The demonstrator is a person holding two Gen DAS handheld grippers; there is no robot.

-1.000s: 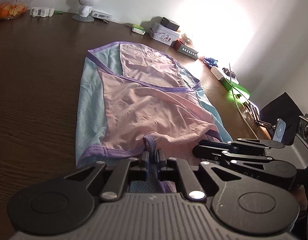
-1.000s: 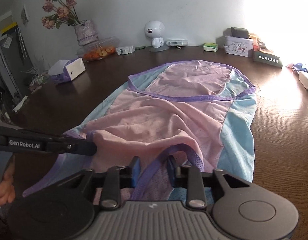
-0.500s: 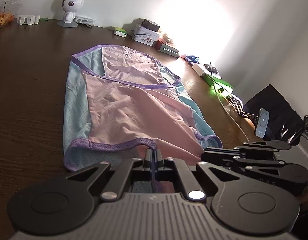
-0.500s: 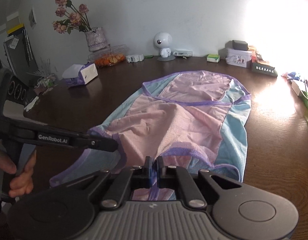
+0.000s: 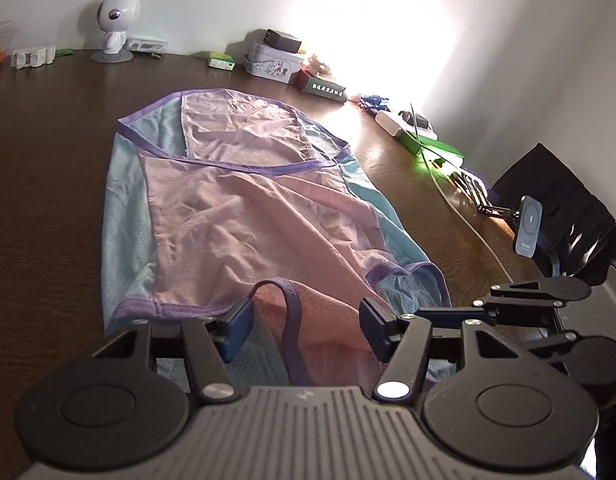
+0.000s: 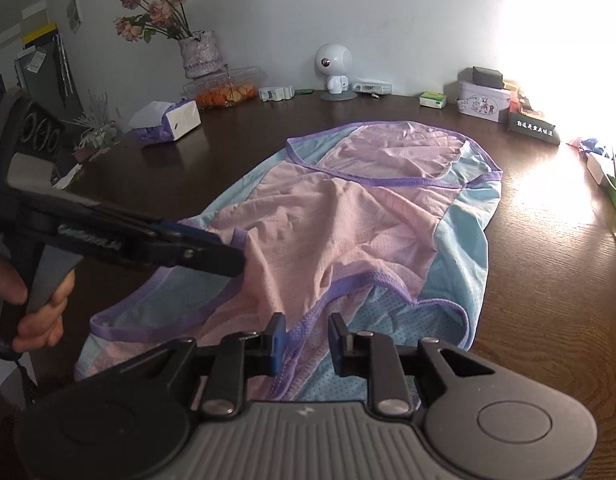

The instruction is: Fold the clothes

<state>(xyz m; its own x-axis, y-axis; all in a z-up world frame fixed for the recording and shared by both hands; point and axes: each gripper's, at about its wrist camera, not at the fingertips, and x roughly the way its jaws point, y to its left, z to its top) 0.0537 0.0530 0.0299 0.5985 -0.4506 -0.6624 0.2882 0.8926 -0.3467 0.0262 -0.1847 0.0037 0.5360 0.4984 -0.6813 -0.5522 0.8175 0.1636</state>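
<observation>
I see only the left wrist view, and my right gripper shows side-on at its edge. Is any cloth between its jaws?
Observer: Yes. The right gripper is opening, and the purple strap of the garment lies loose between its jaws.
Operator: What sits beyond the garment's left side?
Observer: A tissue box stands there, apart from the cloth.
Operator: How does my left gripper look from that side?
Observer: The left gripper has its tip at the purple edge, and a hand is around its handle.

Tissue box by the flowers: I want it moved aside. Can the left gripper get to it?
Probably yes: bare table lies between the left gripper and the tissue box, with nothing blocking.
</observation>
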